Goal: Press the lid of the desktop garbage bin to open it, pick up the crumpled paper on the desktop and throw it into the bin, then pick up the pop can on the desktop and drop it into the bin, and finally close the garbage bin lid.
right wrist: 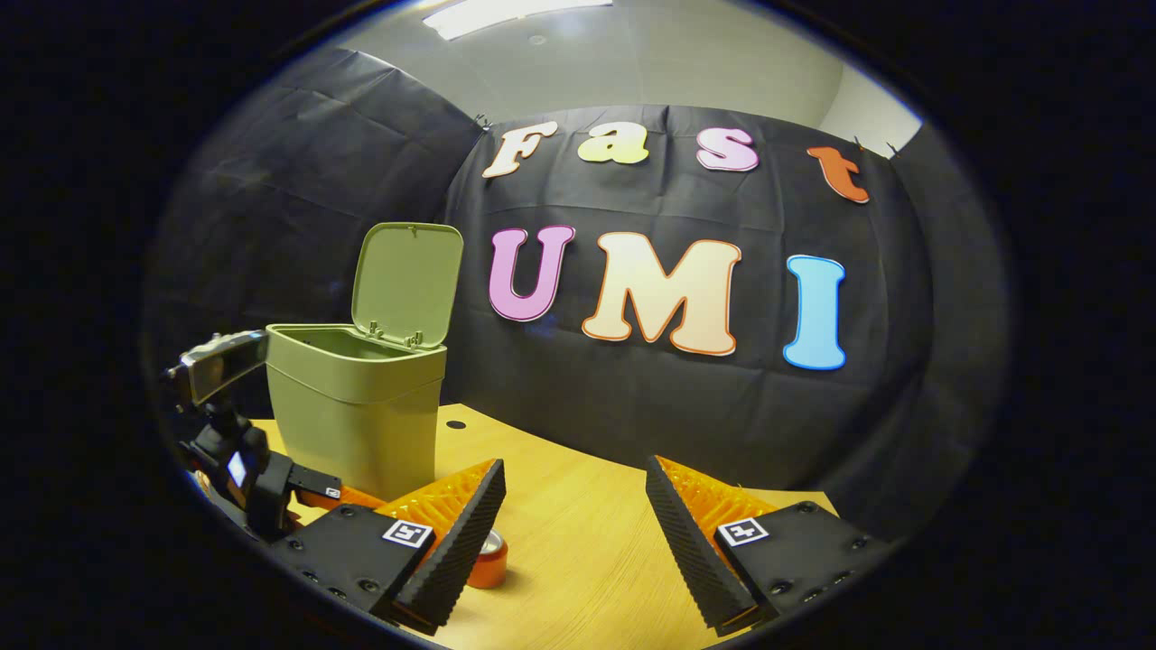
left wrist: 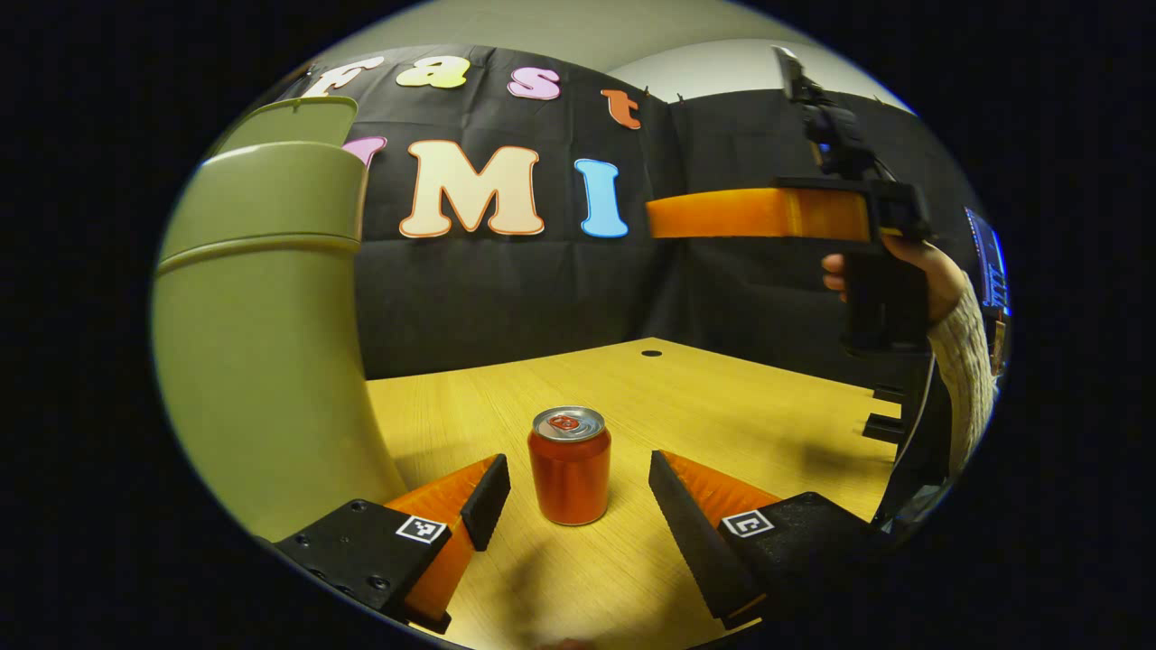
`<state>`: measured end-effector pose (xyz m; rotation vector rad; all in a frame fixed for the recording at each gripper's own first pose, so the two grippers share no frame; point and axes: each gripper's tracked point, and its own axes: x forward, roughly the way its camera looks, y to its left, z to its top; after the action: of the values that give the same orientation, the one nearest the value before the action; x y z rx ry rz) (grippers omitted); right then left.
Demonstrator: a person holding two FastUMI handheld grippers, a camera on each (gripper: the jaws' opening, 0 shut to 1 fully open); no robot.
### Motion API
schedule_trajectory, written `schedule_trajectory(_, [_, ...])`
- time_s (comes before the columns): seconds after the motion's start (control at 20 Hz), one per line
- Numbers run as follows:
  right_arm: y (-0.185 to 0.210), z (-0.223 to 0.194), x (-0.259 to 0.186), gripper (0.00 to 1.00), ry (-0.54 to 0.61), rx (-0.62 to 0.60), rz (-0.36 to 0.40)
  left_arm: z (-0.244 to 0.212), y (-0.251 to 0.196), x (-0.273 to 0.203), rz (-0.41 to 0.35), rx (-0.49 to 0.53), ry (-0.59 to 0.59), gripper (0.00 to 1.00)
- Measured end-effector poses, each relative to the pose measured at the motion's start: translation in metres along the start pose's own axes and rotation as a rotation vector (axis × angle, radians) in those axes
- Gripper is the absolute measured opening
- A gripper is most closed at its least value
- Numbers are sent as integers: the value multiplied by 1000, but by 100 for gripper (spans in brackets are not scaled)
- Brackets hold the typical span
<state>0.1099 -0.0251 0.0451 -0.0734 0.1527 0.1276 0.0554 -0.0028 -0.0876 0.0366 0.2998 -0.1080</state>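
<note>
Left gripper view: left tool [left wrist: 578,492], fingers spread, nothing held, straddles the upright pop can [left wrist: 569,465] on the bench [left wrist: 722,406], beside the open-lidded bin [left wrist: 262,361]. Right tool [right wrist: 575,524], also released, hangs higher, farther off.

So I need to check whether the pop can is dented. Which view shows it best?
The left gripper view: the pop can stands upright on the table, whole and unblocked, between the open left gripper's fingers, untouched. In the right gripper view the can is mostly hidden behind the right gripper's finger. No dent is visible.
</note>
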Motion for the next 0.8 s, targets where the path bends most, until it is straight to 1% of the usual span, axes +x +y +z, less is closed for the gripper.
schedule_trajectory(0.2, [-17, -28, -27, 98, -26, 89, -35, -9, 6, 27, 29, 5, 52, 95])
schedule_trajectory(0.4, [-43, -53, -44, 98, -22, 56, -115, -23, 11, 45, 49, 1, 109, 95])
schedule_trajectory(0.65, [-47, -73, -53, 98, -13, 81, -128, -30, 15, 57, 68, -3, 152, 95])
schedule_trajectory(0.8, [-48, -85, -56, 98, -11, 102, -132, -39, 15, 62, 66, -9, 191, 94])
